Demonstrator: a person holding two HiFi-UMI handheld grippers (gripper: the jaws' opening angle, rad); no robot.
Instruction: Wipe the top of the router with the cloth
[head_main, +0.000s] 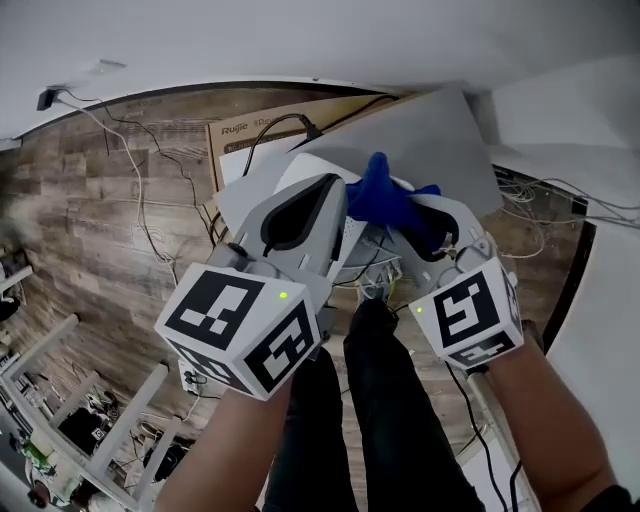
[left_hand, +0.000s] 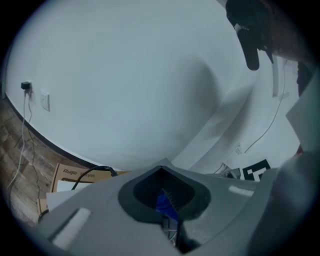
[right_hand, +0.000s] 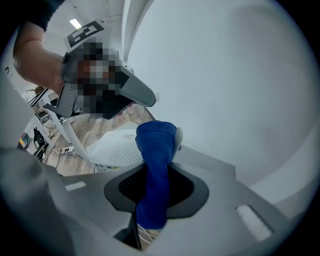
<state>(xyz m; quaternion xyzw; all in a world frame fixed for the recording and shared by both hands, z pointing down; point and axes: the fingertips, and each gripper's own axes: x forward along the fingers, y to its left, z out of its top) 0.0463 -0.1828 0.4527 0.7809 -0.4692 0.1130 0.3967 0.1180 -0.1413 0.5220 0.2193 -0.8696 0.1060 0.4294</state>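
Down between our two raised grippers sits the white router (right_hand: 120, 150), its top a smooth plastic shell dotted with small vent holes; it lies just under and ahead of the jaws, and what carries it is hidden from us. Our right gripper (right_hand: 172, 146) is clenched on the blue cloth (right_hand: 152, 185), a folded strip that runs up between the jaws and flops over past their tips, above the router's near edge and not yet touching it as far as we can tell. Our left gripper (left_hand: 161, 170) has its jaws drawn together with nothing clearly in them; only a sliver of blue shows through the hollow between them. A cardboard box (head_main: 250, 130) and loose cables lie on the wooden floor (head_main: 100, 220) beyond. We judge the cloth soft, limp and light, best pinched at a bunched fold, as it is here, so that a broad loose end drags flat. The router looks light and slick, likely to skate under a push, so we would steady it at a side edge and keep clear of the vents and wires.
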